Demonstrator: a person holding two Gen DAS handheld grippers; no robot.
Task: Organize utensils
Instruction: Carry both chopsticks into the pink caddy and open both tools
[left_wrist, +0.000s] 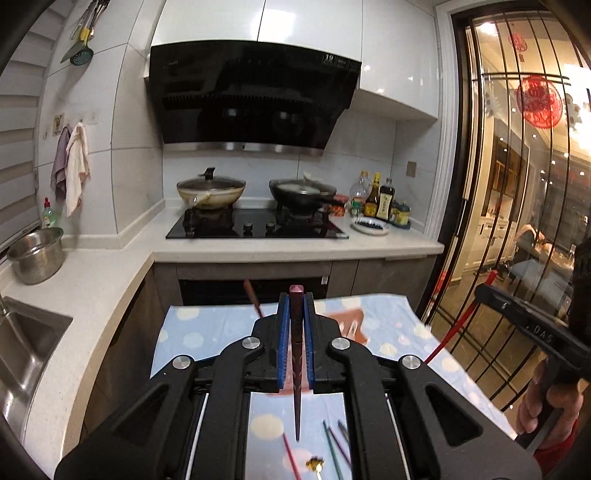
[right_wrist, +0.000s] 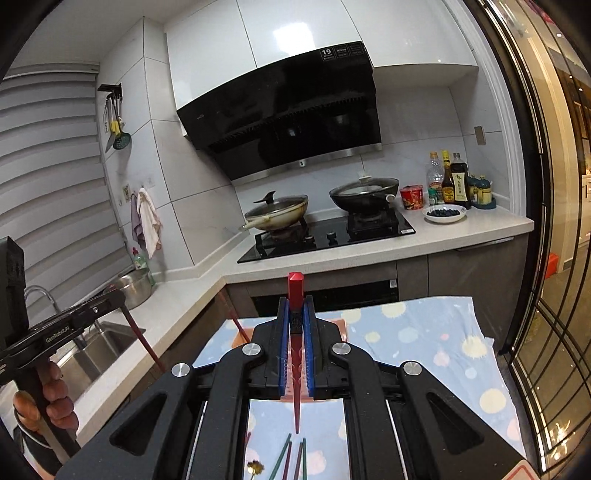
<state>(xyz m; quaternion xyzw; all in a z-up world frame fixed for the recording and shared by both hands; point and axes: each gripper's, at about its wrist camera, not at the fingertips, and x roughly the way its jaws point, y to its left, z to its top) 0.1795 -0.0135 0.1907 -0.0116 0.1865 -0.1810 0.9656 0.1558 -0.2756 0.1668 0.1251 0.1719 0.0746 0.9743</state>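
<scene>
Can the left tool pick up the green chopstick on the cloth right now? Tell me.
Probably not. The left tool is already shut on a dark purple chopstick, so nothing else fits. The green chopstick lies uncovered on the cloth below; drop the held one first.

Two grippers, left (left_wrist: 296, 306) and right (right_wrist: 296, 308), one chopstick clamped in each. Two lidded pans (right_wrist: 276, 214) on the hob. Four bottles (right_wrist: 450, 182) beside them.
</scene>
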